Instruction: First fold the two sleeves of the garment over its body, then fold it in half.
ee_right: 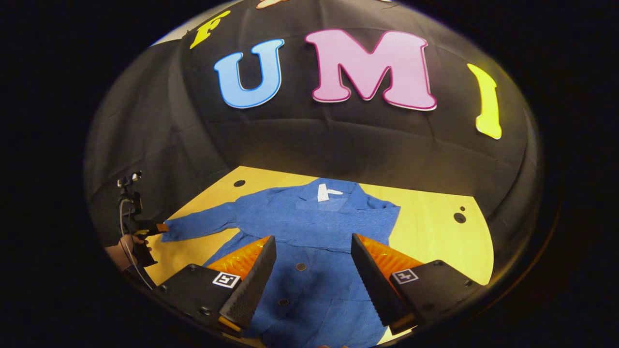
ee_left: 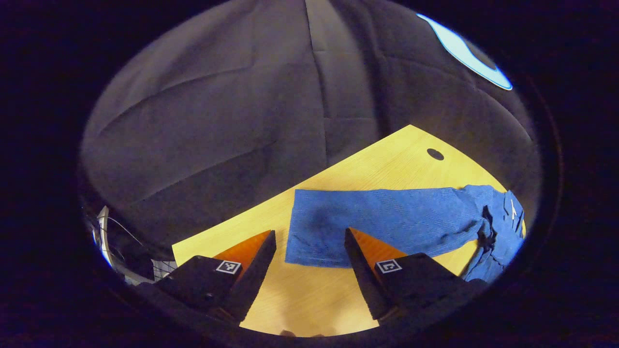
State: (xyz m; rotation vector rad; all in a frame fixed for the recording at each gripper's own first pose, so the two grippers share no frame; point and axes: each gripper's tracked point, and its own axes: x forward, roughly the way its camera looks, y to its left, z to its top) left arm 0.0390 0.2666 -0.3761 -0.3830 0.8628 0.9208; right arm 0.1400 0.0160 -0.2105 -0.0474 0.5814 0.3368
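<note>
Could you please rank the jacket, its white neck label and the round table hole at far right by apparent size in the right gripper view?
1. jacket
2. white neck label
3. table hole

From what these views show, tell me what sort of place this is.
Probably a staged recording booth: black cloth wall behind a bare wooden table, with one blue garment laid out and handheld grippers working it.

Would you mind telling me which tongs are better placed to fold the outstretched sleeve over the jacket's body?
Left. The left tongs are open right at the cuff of the outstretched sleeve, while the right tongs hover open above the jacket's body.
</note>
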